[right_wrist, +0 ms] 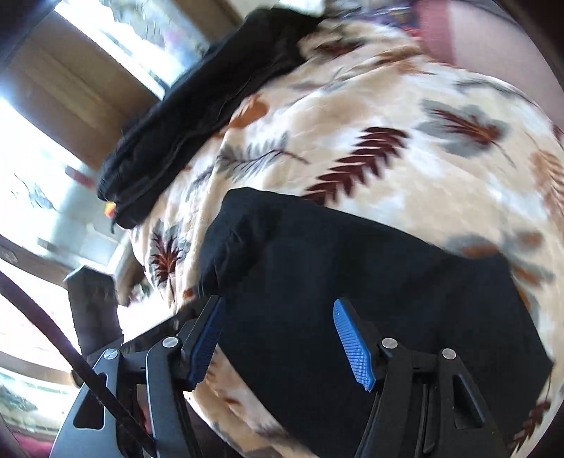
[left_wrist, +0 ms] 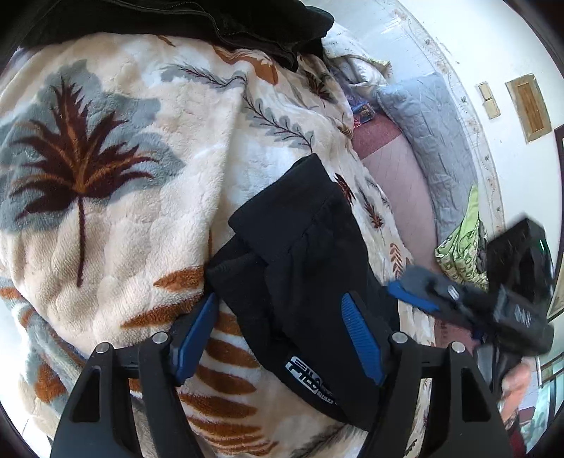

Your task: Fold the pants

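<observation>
Left tongs (left_wrist: 282, 338) agape; right tongs (right_wrist: 278, 338) agape, tilted down.

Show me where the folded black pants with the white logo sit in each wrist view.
Left wrist view: the folded black pants lie low and centre-right on the blanket, running down between the left gripper fingers, white logo near the bottom.
Right wrist view: the pants fill the lower centre and right, under the open right gripper; no logo visible.
Shared landmark: the leaf-print blanket, with a second pile of black clothing at its far edge.
</observation>
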`<state>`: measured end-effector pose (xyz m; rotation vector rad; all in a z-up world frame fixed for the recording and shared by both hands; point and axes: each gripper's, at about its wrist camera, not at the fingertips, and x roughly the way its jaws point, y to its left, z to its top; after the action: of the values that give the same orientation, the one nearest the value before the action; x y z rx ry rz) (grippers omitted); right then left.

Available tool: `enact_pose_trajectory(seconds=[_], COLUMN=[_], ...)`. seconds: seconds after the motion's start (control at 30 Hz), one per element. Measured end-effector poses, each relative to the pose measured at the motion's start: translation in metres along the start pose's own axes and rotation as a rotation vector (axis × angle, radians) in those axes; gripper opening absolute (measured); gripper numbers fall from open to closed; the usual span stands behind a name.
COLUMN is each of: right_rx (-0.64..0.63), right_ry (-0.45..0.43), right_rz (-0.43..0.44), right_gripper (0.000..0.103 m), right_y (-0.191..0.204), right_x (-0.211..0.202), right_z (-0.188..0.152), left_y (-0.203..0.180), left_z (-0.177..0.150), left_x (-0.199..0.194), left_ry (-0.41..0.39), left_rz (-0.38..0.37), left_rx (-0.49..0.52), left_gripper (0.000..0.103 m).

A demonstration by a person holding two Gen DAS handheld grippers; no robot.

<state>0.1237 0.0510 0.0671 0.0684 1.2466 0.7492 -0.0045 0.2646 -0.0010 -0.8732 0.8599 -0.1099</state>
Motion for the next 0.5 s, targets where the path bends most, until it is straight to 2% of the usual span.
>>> enact_pose_trajectory(seconds=[0.1, 0.2, 0.23, 0.27, 0.4, 0.47, 0.5], right_rx=[0.001, 0.001, 0.010, 0.015, 0.003, -0.084, -0.104], right_ry=[0.067, 0.126, 0.147, 0.160, 0.247, 0.321, 0.330], right_rz=[-0.022, -0.063, -0.095, -0.118, -0.321, -0.439, -0.455], right_gripper=[0.070, 0.075, 0.077, 0.085, 0.096, 0.099, 0.100], right_y=[0.019, 0.039, 0.047, 0.050, 0.071, 0.082, 0.084], right_x=[0.035, 0.067, 0.080, 0.087, 0.127, 0.151, 0.155], right_z=[0.028, 0.052, 0.061, 0.064, 0.073, 0.071, 0.069], left_y=[0.003, 0.004, 0.006, 0.007, 0.010, 0.015, 0.016], left_z=[-0.001, 0.001, 0.001, 0.001, 0.000, 0.002, 0.002], left_x=[-0.002, -0.002, -0.004, -0.003, -0.003, -0.003, -0.003], left_ry=[-0.003, 0.002, 0.002, 0.001, -0.013, -0.003, 0.001], left_rz=[-0.027, -0.040, -0.046, -0.049, -0.041, -0.067, -0.071], left_rx=[-0.011, -0.017, -0.022, -0.028, -0.065, -0.096, -0.097], left_gripper=[0.070, 0.064, 0.064, 0.064, 0.062, 0.063, 0.063])
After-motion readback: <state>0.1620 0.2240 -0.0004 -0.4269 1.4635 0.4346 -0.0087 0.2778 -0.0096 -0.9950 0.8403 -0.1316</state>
